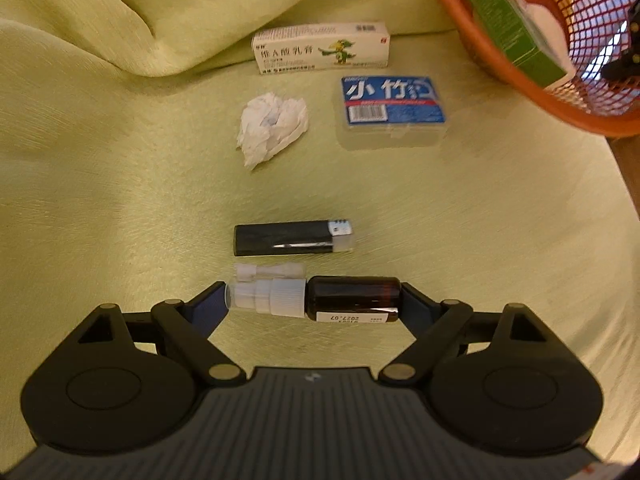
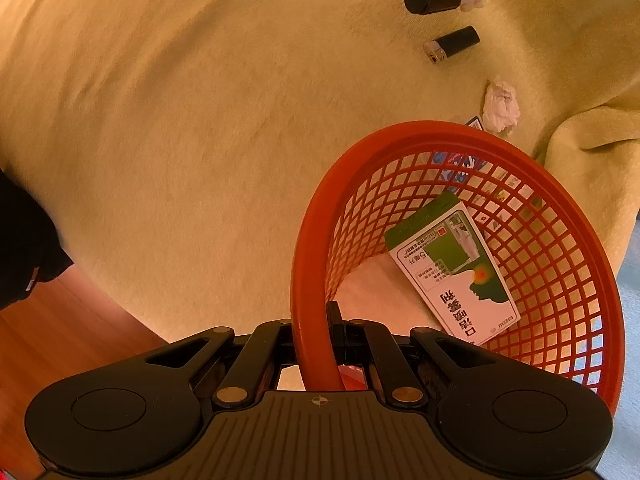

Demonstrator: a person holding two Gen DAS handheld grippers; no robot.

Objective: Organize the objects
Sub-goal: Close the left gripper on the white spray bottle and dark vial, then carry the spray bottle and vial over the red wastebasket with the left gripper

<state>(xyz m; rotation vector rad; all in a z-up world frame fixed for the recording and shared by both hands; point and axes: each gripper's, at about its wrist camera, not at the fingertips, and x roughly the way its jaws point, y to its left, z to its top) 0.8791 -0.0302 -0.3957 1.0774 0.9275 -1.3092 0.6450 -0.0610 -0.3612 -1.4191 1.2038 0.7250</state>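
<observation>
My right gripper point(image 2: 316, 354) pinches the rim of the basket point(image 2: 560, 280) — I'd hold it tilted and steady. Near it on the cloth lies the bottle point(image 1: 320, 298), my left gripper point(image 1: 314, 300) spread around its ends — squeeze evenly, or the cap slips.

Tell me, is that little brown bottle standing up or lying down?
Lying down. The brown bottle rests sideways on the cloth, between the left gripper fingers.
</observation>
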